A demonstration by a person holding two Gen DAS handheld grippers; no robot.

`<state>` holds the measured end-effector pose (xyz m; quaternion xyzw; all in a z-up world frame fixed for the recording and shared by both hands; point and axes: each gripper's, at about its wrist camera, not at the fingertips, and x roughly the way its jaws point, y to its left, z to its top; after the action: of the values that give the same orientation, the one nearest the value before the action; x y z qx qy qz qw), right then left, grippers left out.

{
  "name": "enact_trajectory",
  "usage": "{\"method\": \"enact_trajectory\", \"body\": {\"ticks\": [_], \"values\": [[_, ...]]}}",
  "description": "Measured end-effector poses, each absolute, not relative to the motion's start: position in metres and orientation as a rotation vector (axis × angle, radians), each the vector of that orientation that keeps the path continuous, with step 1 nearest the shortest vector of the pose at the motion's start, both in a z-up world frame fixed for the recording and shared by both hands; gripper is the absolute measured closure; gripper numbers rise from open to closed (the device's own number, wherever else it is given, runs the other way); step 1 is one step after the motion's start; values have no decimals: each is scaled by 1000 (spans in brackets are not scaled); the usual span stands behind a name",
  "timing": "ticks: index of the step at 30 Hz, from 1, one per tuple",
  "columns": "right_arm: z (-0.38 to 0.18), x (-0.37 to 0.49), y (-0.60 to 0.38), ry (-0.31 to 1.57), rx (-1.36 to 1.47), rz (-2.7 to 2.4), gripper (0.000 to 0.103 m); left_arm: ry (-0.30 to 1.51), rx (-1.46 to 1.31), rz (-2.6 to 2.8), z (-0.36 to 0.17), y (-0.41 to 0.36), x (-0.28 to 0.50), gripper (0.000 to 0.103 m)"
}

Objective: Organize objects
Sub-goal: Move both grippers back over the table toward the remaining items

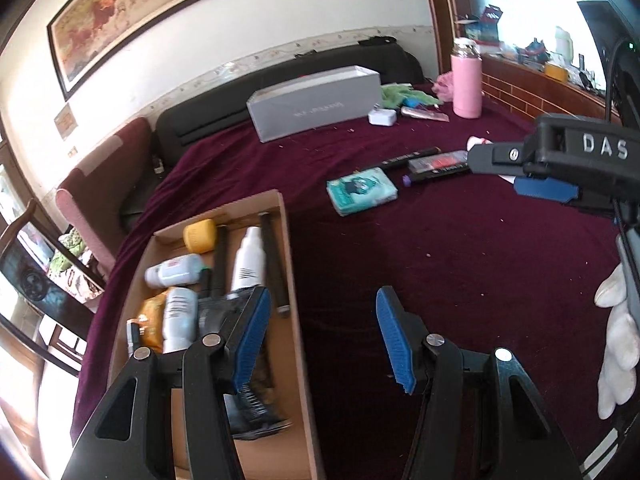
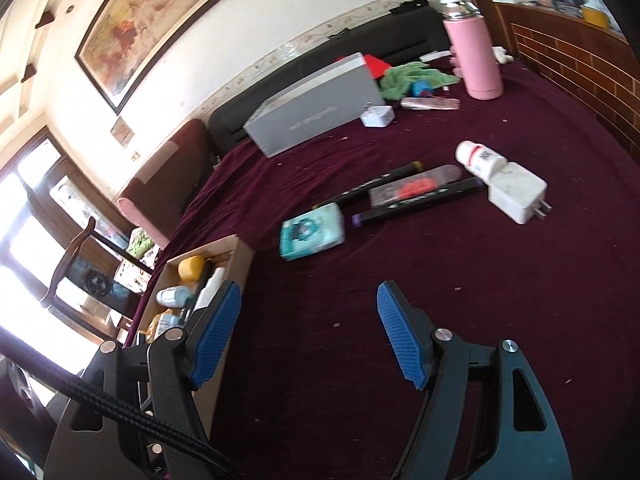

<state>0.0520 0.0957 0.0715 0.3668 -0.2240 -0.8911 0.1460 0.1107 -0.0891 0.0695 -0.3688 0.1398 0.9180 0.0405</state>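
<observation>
A matt maroon cloth (image 2: 440,300) covers the table, bearing a plain cardboard box (image 1: 294,320) and glossy pink flask (image 2: 476,60).

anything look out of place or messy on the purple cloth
Yes. A teal tissue pack, black marker pens, a small white bottle and a white plug charger lie loose and askew on the purple cloth, outside the cardboard box. Nothing looks spilled or damaged.
</observation>
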Motion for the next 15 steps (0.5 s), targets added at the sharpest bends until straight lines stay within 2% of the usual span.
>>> {"method": "enact_trajectory", "body": {"ticks": [4, 10, 13, 15], "values": [[70, 49, 109, -652, 1070, -2584, 32, 421, -1194, 2757, 54, -78, 99, 54], [81, 34, 131, -643, 1053, -2645, 32, 310, -1405, 2624, 16, -65, 64, 54], [90, 24, 147, -623, 1018, -2727, 26, 313, -1415, 2666, 10, -58, 46, 47], [90, 17, 157, -619, 1009, -2772, 25, 281, -1417, 2676, 9, -58, 34, 45]]}}
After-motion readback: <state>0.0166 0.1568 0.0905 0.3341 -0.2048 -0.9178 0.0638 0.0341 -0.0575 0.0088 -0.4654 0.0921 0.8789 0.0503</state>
